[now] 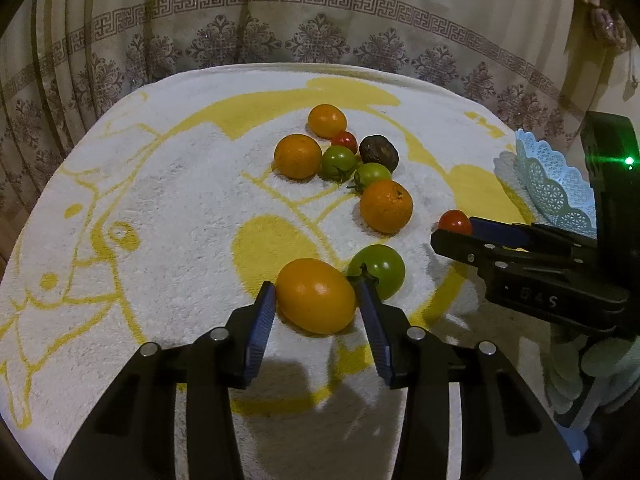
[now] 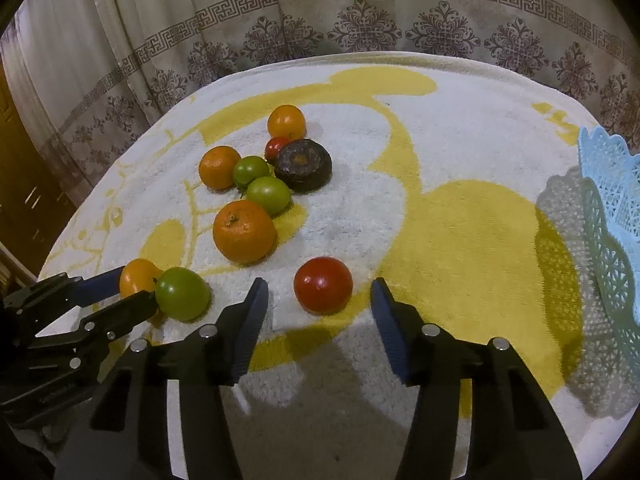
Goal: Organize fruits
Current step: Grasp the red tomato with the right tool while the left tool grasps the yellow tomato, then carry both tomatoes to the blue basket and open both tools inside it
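Note:
My left gripper [image 1: 316, 300] is open, its fingers on either side of an orange-yellow fruit [image 1: 316, 296] on the towel; a green tomato [image 1: 378, 270] lies just right of it. My right gripper [image 2: 319, 294] is open around a red tomato [image 2: 323, 285], with gaps on both sides. A cluster of fruits lies further back: oranges [image 1: 386, 206], green tomatoes [image 1: 339, 162], a small red tomato [image 1: 345, 141] and a dark brown fruit [image 1: 379, 153]. A light blue lace basket [image 2: 612, 216] stands at the right edge.
The fruits lie on a white and yellow towel [image 1: 160, 220] over a round table. A patterned curtain [image 1: 320, 20] hangs behind. The right gripper body [image 1: 540, 264] sits close to the left one. The table edge drops off at the front.

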{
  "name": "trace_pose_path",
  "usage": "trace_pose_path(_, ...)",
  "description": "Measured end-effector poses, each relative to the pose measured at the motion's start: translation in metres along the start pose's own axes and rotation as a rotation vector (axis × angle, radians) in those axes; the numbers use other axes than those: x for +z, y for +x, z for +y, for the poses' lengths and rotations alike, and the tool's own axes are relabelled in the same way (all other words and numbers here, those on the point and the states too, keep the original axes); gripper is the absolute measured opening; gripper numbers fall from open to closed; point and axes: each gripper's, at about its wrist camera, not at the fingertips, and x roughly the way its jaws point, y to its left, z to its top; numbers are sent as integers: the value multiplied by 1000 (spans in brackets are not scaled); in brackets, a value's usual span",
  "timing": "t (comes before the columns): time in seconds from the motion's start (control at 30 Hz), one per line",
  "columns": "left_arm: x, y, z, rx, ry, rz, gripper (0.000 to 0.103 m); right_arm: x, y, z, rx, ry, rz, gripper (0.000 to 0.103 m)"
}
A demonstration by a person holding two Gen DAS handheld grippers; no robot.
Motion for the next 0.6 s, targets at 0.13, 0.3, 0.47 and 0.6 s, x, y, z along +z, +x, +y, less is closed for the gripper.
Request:
trace_pose_path(0.13,-2,-2,-3,10,24,2,42,-1,-1,1,-32,-10,-19,37)
trace_pose_path(0.3,-6,-4,-4,13,49,2,42,-3,-4,-1,-27,-5,-45,30)
trace_pose_path(0.47,-5,-4,-6,14,63,-3,40,-5,-8,0,-28,-10,-63,29)
trace_pose_path(0.6,-6,-11,-4,15,41,-13,40,-4,-12,-2,-18,4,-79,29)
